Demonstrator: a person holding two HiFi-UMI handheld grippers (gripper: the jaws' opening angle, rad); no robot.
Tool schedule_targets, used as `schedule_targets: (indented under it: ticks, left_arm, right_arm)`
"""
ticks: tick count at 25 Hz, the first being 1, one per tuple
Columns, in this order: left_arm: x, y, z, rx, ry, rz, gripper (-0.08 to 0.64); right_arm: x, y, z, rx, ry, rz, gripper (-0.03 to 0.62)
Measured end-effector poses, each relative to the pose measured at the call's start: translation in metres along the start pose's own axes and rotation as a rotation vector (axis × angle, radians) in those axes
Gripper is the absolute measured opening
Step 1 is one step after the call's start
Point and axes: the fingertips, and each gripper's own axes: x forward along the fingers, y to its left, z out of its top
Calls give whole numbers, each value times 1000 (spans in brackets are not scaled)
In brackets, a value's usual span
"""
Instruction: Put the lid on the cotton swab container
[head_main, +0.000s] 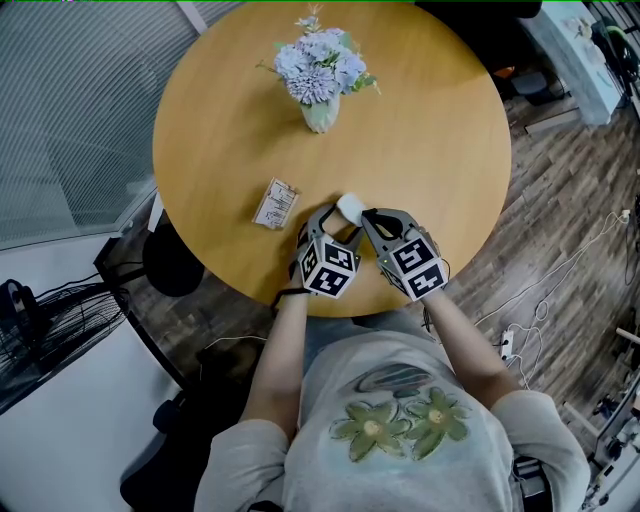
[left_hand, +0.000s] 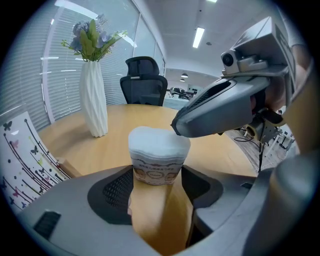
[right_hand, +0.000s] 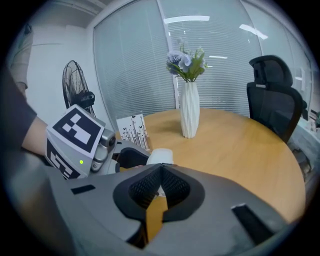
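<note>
Left gripper (head_main: 340, 221) is clamped on the container (left_hand: 156, 169), jaws wide against its two sides, holding it upright on the table (left_hand: 215, 150) just ahead of its pads, likely to steady it against a push from above. White lid (left_hand: 159, 139) sits on top; whether it is fully seated, cannot tell. Right gripper (right_hand: 161, 169) has its jaws pressed together with nothing between them, its tip at the lid's near edge, probably serving as a blunt pusher.

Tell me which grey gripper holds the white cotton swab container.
The left gripper: the white cotton swab container is clamped between its jaws; the right gripper's jaws are shut, empty.
</note>
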Motion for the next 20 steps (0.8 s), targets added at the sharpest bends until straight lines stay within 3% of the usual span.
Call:
schedule_targets:
  ticks: [5, 9, 12, 20]
  left_arm:
    - [1, 0, 1, 3, -1, -2, 296]
    - [2, 0, 1, 6, -1, -5, 296]
    - [2, 1, 0, 8, 4, -2, 298]
    - [-1, 0, -1, 21, 17, 12, 298]
  right_arm:
    - [2, 1, -1, -57, 74, -20, 2]
    - [6, 1, -4, -167, 195, -46, 2]
    - [8, 2, -3, -182, 263, -31, 2]
    - [4, 3, -2, -73, 134, 43, 0]
